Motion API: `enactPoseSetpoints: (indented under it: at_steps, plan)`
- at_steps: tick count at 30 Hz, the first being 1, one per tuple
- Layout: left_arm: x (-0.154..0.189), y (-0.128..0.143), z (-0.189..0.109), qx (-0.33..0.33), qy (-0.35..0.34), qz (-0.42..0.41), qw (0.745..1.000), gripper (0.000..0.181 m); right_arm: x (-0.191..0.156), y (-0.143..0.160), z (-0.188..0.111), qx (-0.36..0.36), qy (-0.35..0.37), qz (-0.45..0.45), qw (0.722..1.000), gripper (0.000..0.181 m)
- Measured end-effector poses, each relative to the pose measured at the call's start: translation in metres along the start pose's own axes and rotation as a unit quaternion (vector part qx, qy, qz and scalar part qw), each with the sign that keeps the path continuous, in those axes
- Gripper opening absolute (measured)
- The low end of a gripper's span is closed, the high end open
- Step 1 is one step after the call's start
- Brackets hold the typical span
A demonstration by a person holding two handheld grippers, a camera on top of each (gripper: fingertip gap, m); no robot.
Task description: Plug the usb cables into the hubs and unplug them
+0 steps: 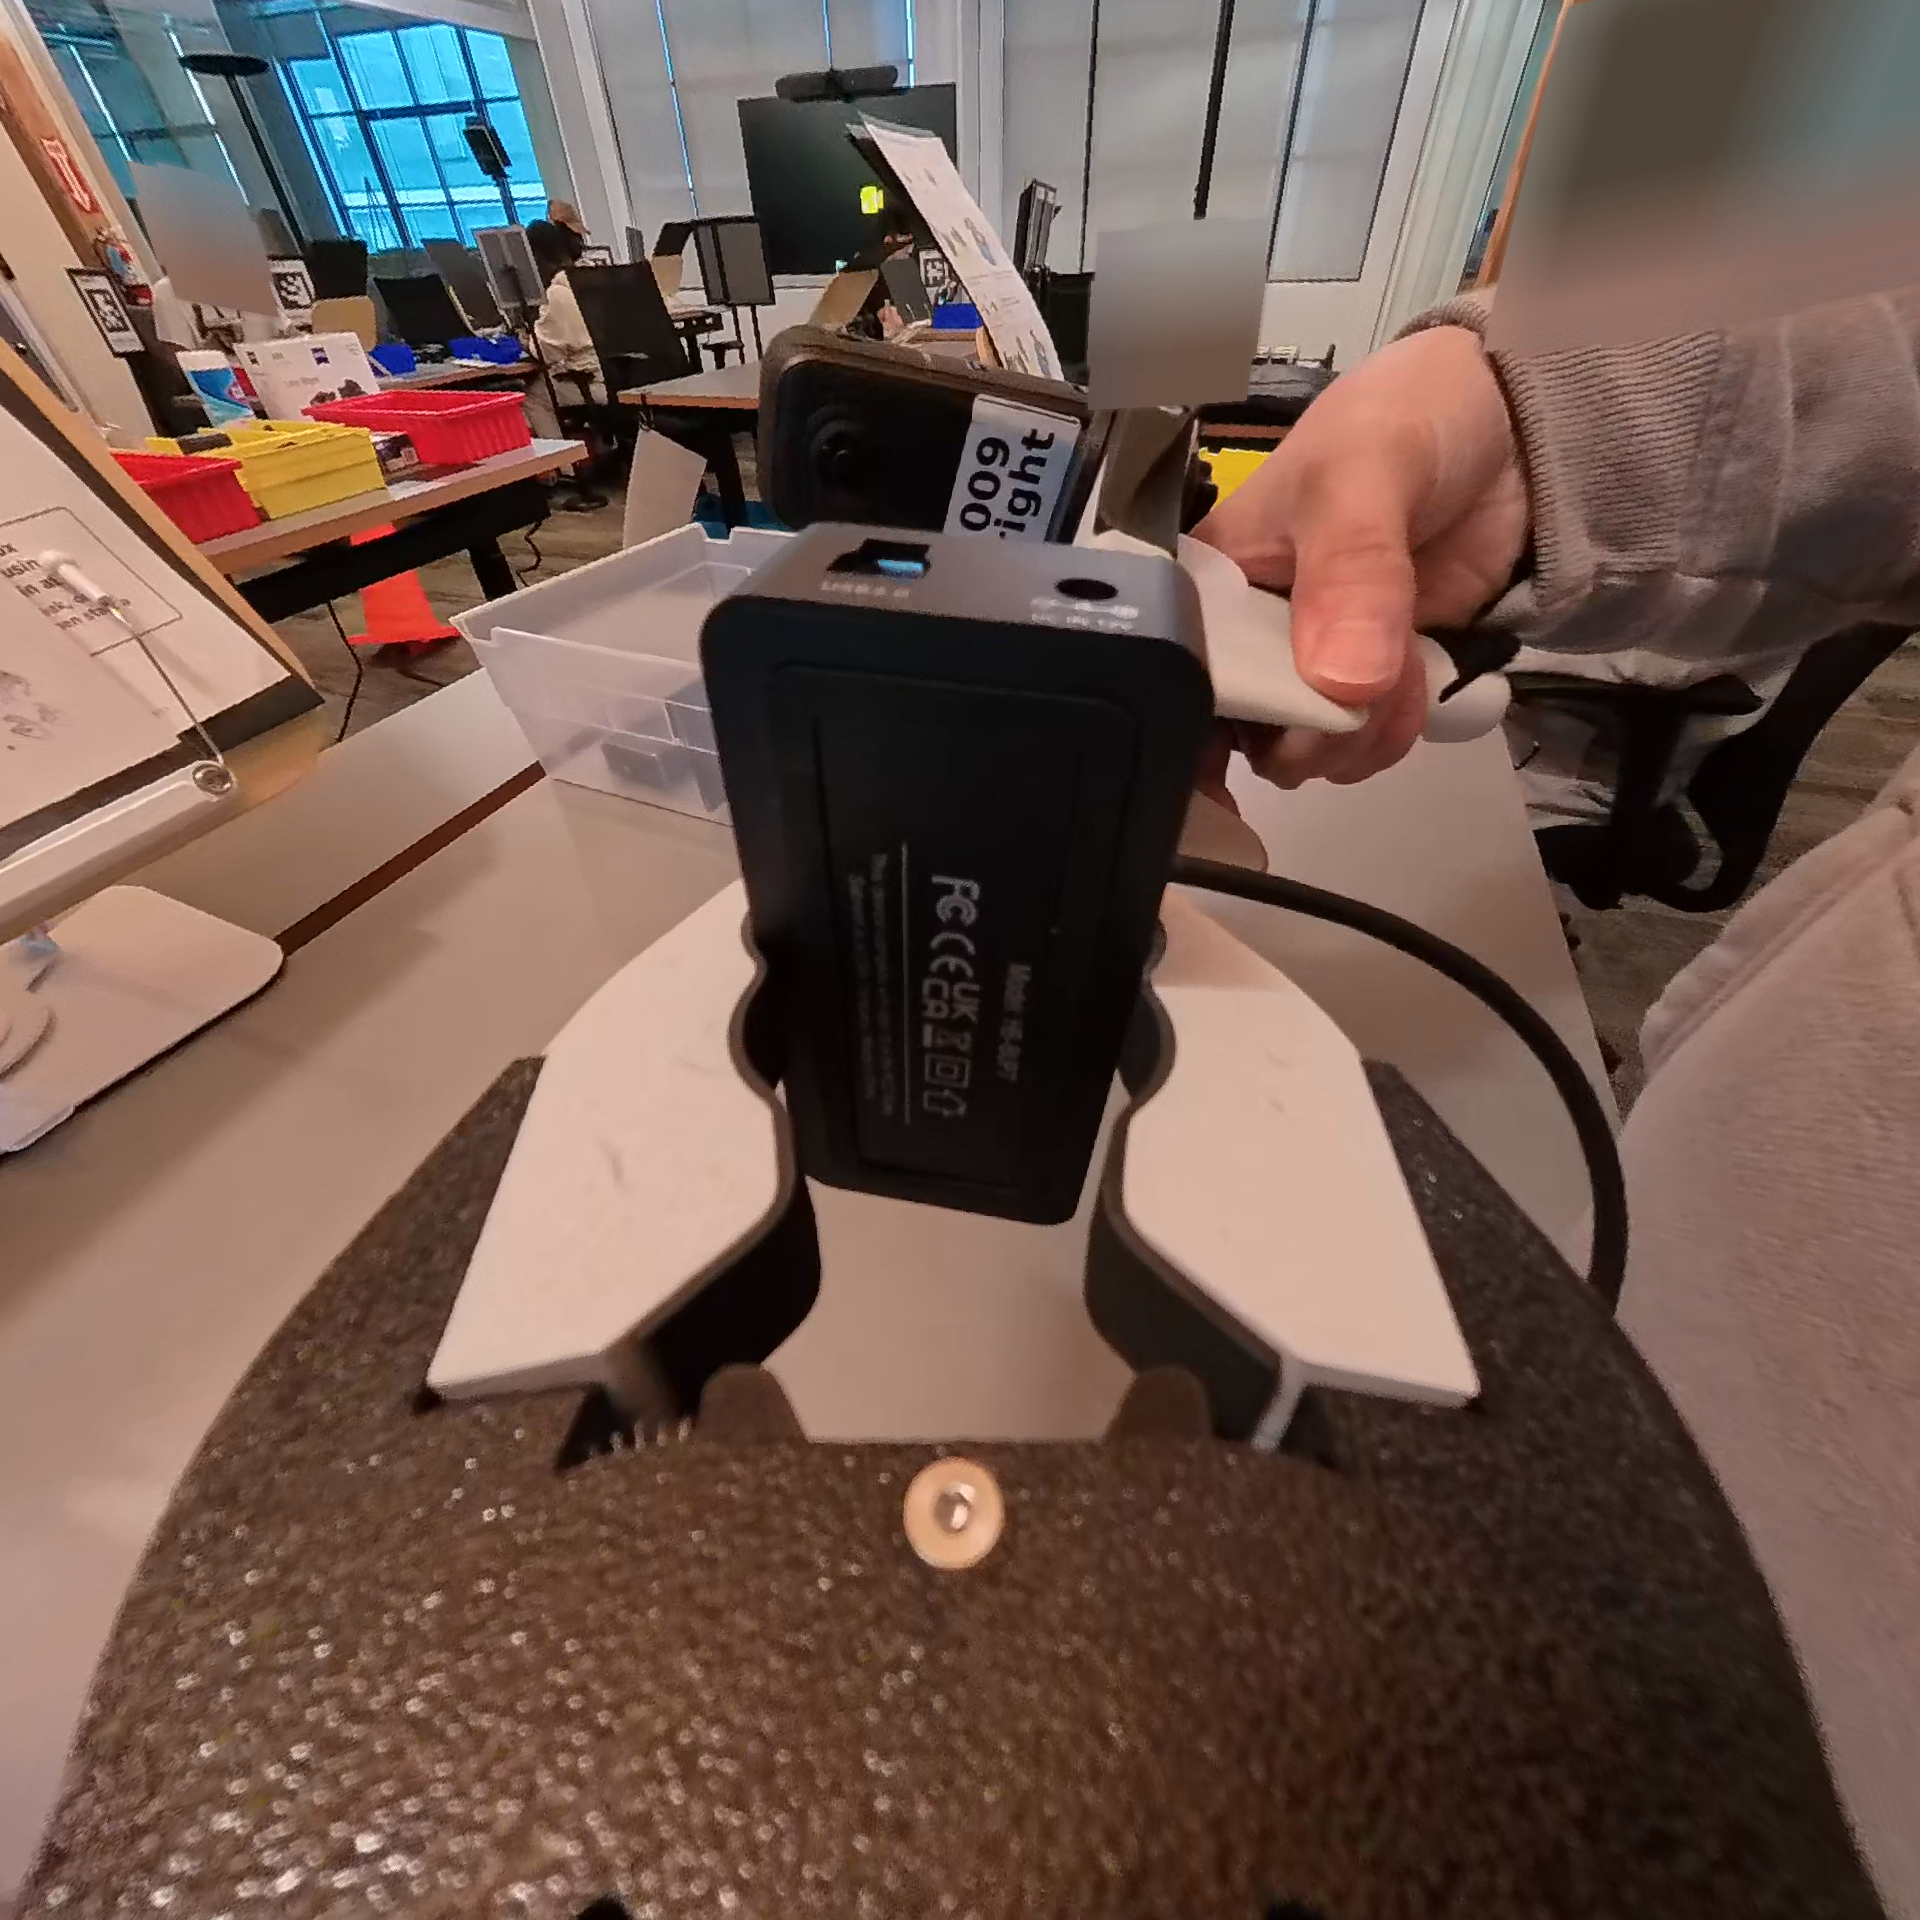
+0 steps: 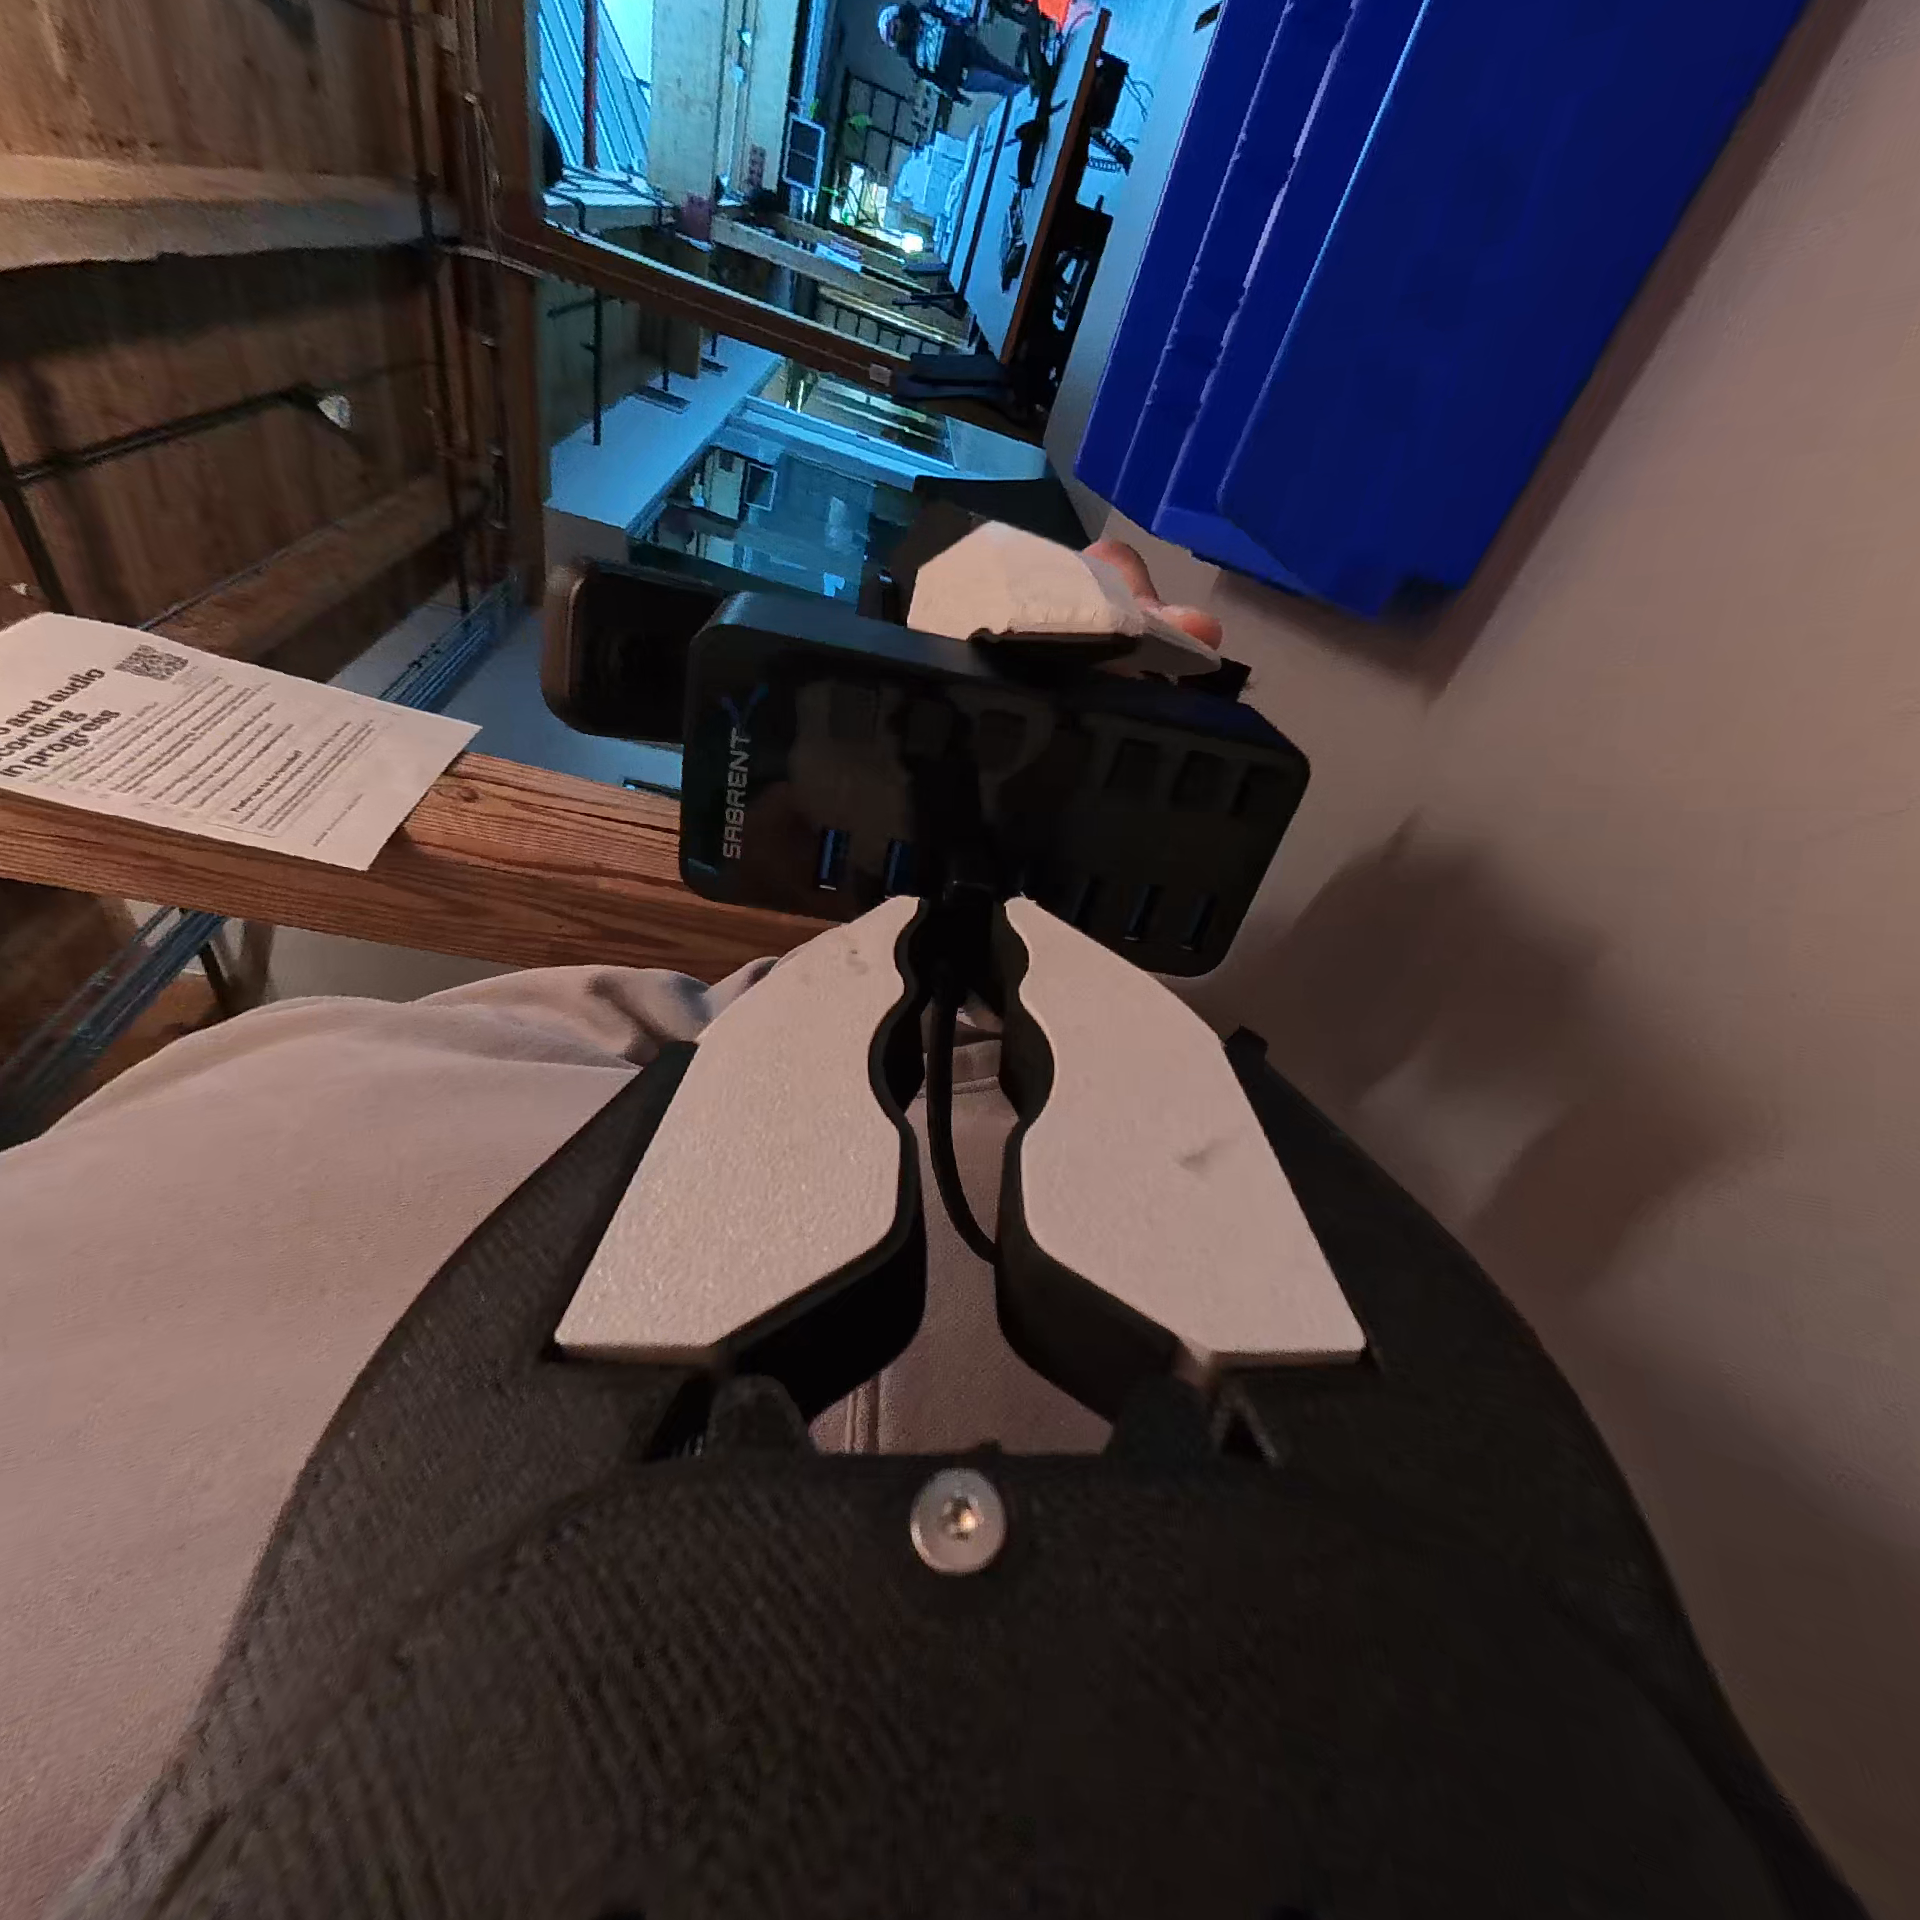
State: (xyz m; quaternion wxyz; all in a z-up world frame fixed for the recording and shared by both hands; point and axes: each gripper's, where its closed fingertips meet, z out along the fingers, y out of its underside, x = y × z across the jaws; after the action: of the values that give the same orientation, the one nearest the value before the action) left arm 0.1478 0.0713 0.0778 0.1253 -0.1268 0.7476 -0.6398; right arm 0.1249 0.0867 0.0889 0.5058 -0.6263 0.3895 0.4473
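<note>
The left gripper (image 1: 951, 997) is clamped on a black USB hub (image 1: 951, 862), its two white fingers (image 1: 623, 1174) pressing the hub's long sides. In the left wrist view the hub stands on end with its labelled underside facing the camera; its upper end face carries a blue-tongued port and a round socket. The hub is held above a pale table (image 1: 343, 997).

The right gripper (image 2: 961, 914) pinches a black USB cable (image 2: 951, 1132) near its plug, with the jaws nearly together around it. The plug meets the port face of the hub (image 2: 997, 790) in the lower row of ports, among several blue-tongued sockets; whether it is fully seated cannot be determined. The cable trails back between the fingers toward the gripper body. In the left wrist view the same cable (image 1: 1507, 997) curves from behind the hub down the right side.

A person's hand (image 1: 1382, 540) in a grey sleeve grips the right gripper's handle beyond the hub. A clear plastic bin (image 1: 592, 665) sits on the table behind the hub, and a document stand (image 1: 114, 665) is at the left. Red and yellow bins (image 1: 312, 468) rest on a farther table.
</note>
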Motion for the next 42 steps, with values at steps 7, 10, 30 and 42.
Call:
enactPoseSetpoints:
  at_steps: [7,10,30,42]
  plan:
    - [0.001,0.002,0.005,-0.021,-0.008,0.034,0.999,0.063,0.004,-0.001,-0.001,0.009,-0.01,0.045,0.999,0.009]
    - [0.0,0.001,0.006,-0.018,-0.014,0.03,0.999,0.063,0.002,-0.001,-0.002,0.011,-0.015,0.025,1.0,0.009]
    - [-0.061,-0.035,-0.095,-0.019,-0.141,0.016,0.99,0.063,0.015,-0.051,-0.188,0.103,0.161,-0.102,0.976,0.009]
    - [-0.006,-0.027,-0.028,-0.018,-0.027,-0.026,0.999,0.062,-0.027,-0.112,-0.334,0.156,0.303,-0.251,0.906,0.008]
